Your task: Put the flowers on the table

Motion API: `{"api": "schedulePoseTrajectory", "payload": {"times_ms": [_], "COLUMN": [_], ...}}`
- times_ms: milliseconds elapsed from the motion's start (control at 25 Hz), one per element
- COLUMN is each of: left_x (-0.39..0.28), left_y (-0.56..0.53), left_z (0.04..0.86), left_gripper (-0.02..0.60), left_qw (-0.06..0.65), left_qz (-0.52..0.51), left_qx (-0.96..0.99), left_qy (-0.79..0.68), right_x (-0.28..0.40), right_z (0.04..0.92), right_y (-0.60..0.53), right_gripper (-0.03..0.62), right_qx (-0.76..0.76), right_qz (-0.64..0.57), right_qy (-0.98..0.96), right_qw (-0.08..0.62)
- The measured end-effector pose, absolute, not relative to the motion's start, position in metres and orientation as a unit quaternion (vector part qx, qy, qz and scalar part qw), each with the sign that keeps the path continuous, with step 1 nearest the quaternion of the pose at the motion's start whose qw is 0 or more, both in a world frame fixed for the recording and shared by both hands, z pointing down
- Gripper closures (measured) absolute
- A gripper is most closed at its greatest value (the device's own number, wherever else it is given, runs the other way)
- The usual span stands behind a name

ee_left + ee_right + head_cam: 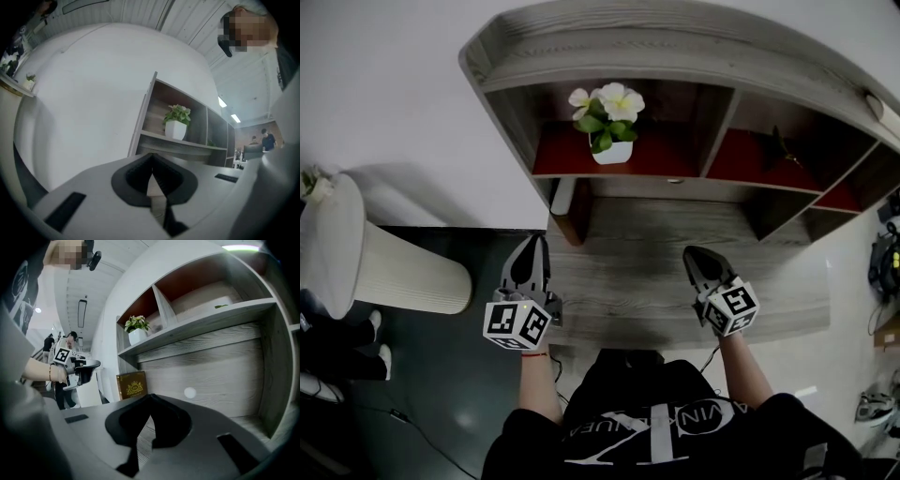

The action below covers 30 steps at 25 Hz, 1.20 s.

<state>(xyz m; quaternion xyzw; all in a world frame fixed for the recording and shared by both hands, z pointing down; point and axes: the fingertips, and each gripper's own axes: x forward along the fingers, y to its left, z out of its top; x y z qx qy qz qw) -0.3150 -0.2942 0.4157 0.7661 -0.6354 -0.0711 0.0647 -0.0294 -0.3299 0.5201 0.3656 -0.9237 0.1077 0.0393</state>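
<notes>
Flowers (607,117) sit on the far shelf (558,161). My left hand-held gripper (534,246) and right hand-held gripper (692,253) are closed and empty, so I'd open one first.

Desk (656,272) of grey, matt wood grain; shelf floor (562,161) matt red; flower pot (612,153) smooth white.

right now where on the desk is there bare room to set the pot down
The desk top is bare across its middle and right, from under the shelf out to the front edge. It is crowded only at the back left corner, where a box stands. The pot sits in the shelf's left cubby.
</notes>
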Motion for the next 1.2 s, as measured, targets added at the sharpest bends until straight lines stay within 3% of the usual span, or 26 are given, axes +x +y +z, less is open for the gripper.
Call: {"api": "schedulePoseTrajectory", "payload": {"times_ms": [1200], "left_x": [-0.304], "left_y": [-0.291], "left_z": [0.487], "left_gripper": [0.578], "left_qw": [0.092], "left_qz": [-0.019], "left_qx": [0.764], "left_qy": [-0.638], "right_x": [-0.021], "right_z": [0.519], "right_y": [-0.331], "right_gripper": [0.585], "right_qx": [0.385], "right_qz": [0.107], "right_qy": [-0.916], "right_qw": [0.029]}}
